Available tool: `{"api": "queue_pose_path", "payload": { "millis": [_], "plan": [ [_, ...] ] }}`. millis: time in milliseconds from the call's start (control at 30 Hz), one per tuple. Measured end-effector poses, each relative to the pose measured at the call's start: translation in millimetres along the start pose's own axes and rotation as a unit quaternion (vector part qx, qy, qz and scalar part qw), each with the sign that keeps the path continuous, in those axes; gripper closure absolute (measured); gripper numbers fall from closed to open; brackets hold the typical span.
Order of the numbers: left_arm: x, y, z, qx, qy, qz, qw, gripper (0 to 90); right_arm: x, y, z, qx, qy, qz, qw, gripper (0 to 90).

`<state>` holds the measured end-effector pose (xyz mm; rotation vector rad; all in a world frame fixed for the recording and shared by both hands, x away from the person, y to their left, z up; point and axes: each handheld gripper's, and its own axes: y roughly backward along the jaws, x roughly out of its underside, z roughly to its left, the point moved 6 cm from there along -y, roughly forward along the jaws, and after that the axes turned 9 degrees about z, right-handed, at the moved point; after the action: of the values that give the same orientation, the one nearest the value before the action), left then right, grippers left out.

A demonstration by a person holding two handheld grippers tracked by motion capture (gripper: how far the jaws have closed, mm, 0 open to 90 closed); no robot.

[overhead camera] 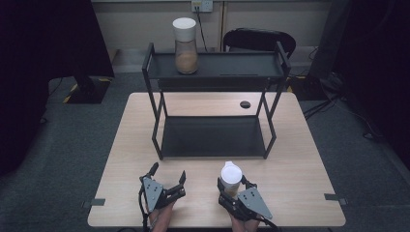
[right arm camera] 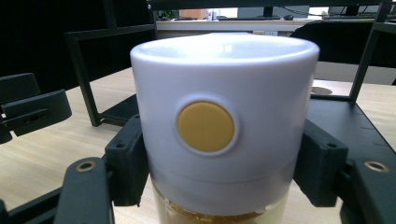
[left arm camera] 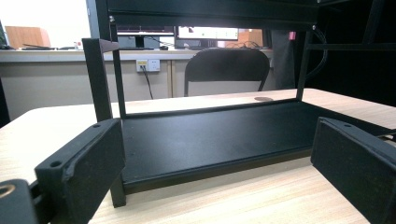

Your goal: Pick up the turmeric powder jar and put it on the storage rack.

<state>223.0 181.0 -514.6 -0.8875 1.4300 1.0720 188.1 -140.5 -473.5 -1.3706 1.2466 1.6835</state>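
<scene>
The white-lidded jar (right arm camera: 224,135) sits upright between the jaws of the right gripper (overhead camera: 233,188), which is clamped on it just below the lid, where the white cap meets the clear body holding a golden-brown fill. A round yellow button on the cap faces the gripper's own camera. In the high view the jar (overhead camera: 231,178) stands near the front edge of the wooden table (overhead camera: 300,159), just in front of the black two-tier rack (overhead camera: 215,137). The grip low on the cap's skirt probably keeps the jar from tipping while it is carried; whether its base rests on the table or hangs just above cannot be told, since the gripper hides it.

On the rack's top shelf, toward its left end, a second jar (overhead camera: 185,46) of the same kind already stands, so the held one is likely meant for a shelf too. The lower shelf (left arm camera: 205,140) lies bare and close by.

The left gripper (overhead camera: 167,181) rests to the left of the jar, apart from it, its jaws spread wide with nothing between them, pointing toward the rack's lower shelf.

Behind the table stands a dark chair (overhead camera: 258,38).
</scene>
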Motion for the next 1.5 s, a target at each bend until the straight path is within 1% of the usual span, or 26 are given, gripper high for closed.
{"api": "queue_pose_path", "payload": {
  "millis": [100, 200, 600, 700, 833, 1267, 1433, 1500],
  "plan": [
    [0.0, 0.0, 0.0, 0.000, 0.000, 0.000, 1.0000, 2.4, -0.5, -0.8, -1.0, -0.006, -0.003, -0.001, 1.0000, 29.8],
    [0.0, 0.0, 0.0, 0.000, 0.000, 0.000, 1.0000, 2.4, -2.8, -1.0, -0.6, -0.007, -0.001, 0.001, 1.0000, 29.8],
    [0.0, 0.1, -0.1, -0.001, 0.000, 0.000, 1.0000, 2.5, -17.7, 1.6, -0.3, -0.016, 0.007, -0.011, 0.9998, 29.8],
    [0.1, 0.0, -0.1, 0.000, 0.000, 0.000, 1.0000, 2.5, -21.9, 1.4, -1.1, -0.020, 0.000, -0.008, 0.9998, 29.8],
    [0.0, 0.0, -0.1, 0.000, 0.000, 0.000, 1.0000, 2.5, -26.1, 0.8, -3.9, -0.025, -0.004, -0.005, 0.9997, 29.8],
    [0.1, 0.0, 0.0, 0.000, 0.000, 0.000, 1.0000, 2.8, -46.3, 1.5, -9.1, -0.031, 0.009, -0.019, 0.9993, 29.8],
    [0.1, 0.0, 0.0, 0.000, 0.000, 0.000, 1.0000, 2.9, -55.7, 0.0, -11.7, -0.033, 0.009, -0.024, 0.9991, 29.8],
    [0.0, 0.0, 0.0, 0.000, 0.000, 0.000, 1.0000, 2.9, -59.9, -0.7, -12.7, -0.033, 0.012, -0.026, 0.9991, 29.8]
  ]
}}
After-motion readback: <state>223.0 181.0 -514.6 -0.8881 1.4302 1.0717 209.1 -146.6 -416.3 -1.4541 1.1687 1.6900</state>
